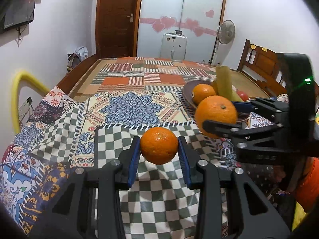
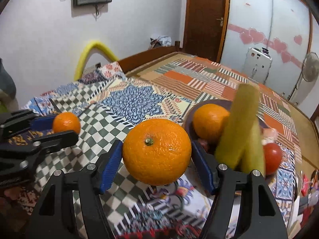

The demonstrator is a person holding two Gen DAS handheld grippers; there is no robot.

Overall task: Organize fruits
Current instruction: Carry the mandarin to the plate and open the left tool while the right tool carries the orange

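Here the right gripper (image 2: 157,155) pinches a large orange (image 2: 157,151) just beside the bowl (image 2: 188,117); the left gripper (image 1: 159,149) pinches a small orange (image 1: 159,148) farther from the bowl. Each should be lowered over the rim before its jaws spread.

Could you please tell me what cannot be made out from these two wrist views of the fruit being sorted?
- Bowl: the bananas and the larger orange in the right gripper hide much of its inside in the right wrist view.
- Red fruit: half hidden behind the bananas; its kind is unclear.
- Items at the right edge, right wrist view: cut off and blurred.
- Underside of the smaller orange in the left gripper: unseen.
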